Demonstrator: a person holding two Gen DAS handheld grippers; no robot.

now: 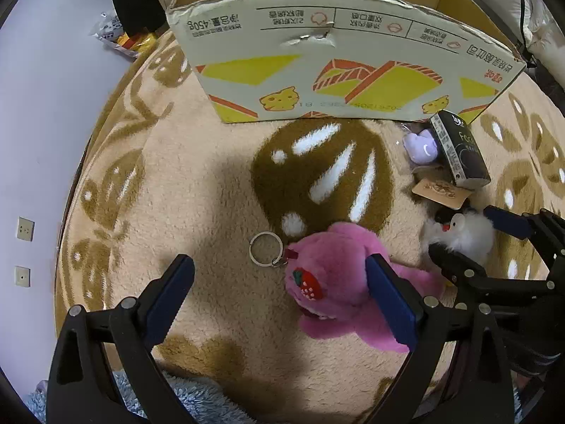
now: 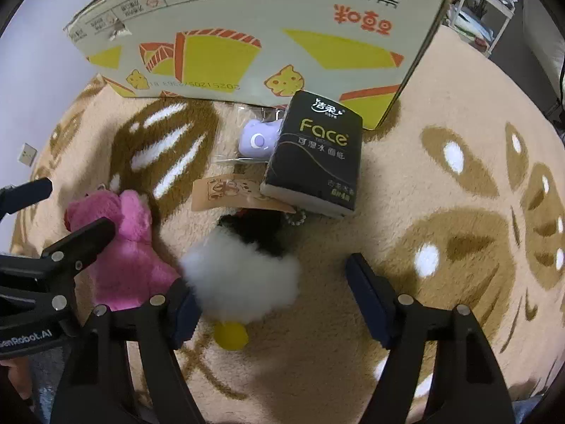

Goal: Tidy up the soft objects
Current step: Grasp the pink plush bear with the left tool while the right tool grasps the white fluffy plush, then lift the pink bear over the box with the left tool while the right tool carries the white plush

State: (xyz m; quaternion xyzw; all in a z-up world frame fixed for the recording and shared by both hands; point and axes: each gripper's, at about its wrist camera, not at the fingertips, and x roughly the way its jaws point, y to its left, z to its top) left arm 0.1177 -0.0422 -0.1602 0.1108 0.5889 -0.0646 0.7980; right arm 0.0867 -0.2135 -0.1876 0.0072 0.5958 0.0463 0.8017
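A pink plush bear (image 1: 339,282) with a strawberry patch and a metal key ring (image 1: 265,248) lies on the rug. My left gripper (image 1: 280,275) is open, low over it; the bear sits against the right finger. It also shows in the right wrist view (image 2: 120,243). A white and black fluffy plush (image 2: 243,275) with a yellow foot lies between the jaws of my open right gripper (image 2: 272,289), near its left finger. It shows in the left wrist view too (image 1: 462,235). A black tissue pack (image 2: 314,155) and a purple toy in a clear bag (image 2: 256,139) lie farther off.
An open cardboard box (image 1: 317,60) stands on the beige and brown rug (image 1: 212,183) just behind the objects. A brown paper tag (image 2: 226,190) lies by the tissue pack. A wall is at the left, a blue fluffy cloth (image 1: 197,399) at the near edge.
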